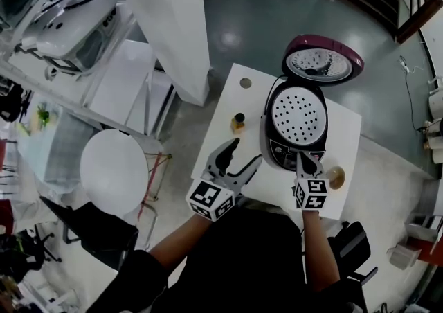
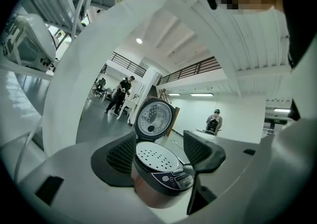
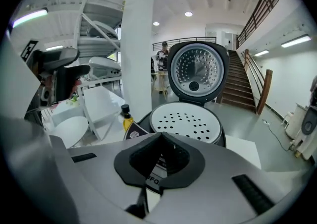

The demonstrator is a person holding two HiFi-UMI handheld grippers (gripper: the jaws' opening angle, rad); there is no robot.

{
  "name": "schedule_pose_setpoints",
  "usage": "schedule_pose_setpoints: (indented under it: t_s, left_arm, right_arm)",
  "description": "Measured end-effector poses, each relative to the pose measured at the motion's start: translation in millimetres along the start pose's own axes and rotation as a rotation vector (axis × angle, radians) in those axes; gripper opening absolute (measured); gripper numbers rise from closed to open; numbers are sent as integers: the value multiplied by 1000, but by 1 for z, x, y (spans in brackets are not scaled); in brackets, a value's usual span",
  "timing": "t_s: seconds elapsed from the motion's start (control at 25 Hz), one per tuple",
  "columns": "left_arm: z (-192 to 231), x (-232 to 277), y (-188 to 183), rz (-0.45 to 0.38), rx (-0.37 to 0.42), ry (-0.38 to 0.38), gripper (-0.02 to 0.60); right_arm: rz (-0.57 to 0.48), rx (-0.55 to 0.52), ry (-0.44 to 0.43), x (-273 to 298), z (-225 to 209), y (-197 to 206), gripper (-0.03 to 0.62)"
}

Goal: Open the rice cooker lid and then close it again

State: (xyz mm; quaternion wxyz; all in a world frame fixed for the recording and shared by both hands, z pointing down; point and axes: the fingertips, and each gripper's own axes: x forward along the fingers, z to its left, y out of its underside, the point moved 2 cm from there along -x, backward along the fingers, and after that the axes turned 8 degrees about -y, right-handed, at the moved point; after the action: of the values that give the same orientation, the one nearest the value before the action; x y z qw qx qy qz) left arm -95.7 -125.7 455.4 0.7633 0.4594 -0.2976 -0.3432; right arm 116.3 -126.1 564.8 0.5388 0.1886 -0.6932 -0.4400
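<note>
The rice cooker point(image 1: 296, 128) sits on the right half of your white worktop point(image 1: 228, 107), toward its far edge. Its control panel point(image 1: 287, 150) faces you and its hinge is on the far side, so its long axis runs near to far, slanting a little right. The lid point(image 1: 323, 59) stands open, tipped back past the hinge with its inner face toward you, and from the head view it hangs out beyond the worktop's far edge. A white perforated plate point(image 1: 298, 115) fills the pot's mouth. Your right hand-held gripper point(image 1: 306, 161) has its jaws together with nothing between them, its tip at the near edge of the control panel; you cannot tell whether it touches. Your left hand-held gripper point(image 1: 247, 152) has its jaws apart and empty over the bare left half, aimed level at the cooker. A small bottle point(image 1: 238, 122) stands just left of the cooker. A brown round thing point(image 1: 336, 178) lies near the near right edge. A white pillar point(image 1: 169, 21) rises at the far left, and open floor point(image 1: 256, 7) lies beyond the lid.
</note>
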Motion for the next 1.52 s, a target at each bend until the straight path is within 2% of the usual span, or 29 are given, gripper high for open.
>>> schedule_pose_setpoints:
  t_s: [0.16, 0.36, 0.64, 0.92, 1.16, 1.24, 1.52]
  left_arm:
    - [-2, 16, -22, -23, 22, 38, 276]
    - [-15, 49, -47, -65, -31, 76, 276]
    - [-45, 94, -79, -95, 75, 141, 276]
    - [-49, 139, -123, -107, 133, 145, 276]
    - [-45, 176, -157, -123, 104, 139, 276]
    - [-42, 190, -166, -125, 97, 143, 276]
    - [-32, 233, -183, -95, 158, 123, 276]
  right_arm:
    - [-8, 5, -25, -15, 23, 4, 0]
    - [-32, 15, -43, -20, 26, 3, 0]
    - [-114, 55, -64, -36, 9, -15, 0]
    - [-153, 82, -117, -36, 3, -30, 0]
    - [-146, 57, -175, -26, 2, -37, 0]
    - [-150, 60, -183, -24, -3, -39, 0]
    - [-144, 78, -203, -17, -18, -42, 0]
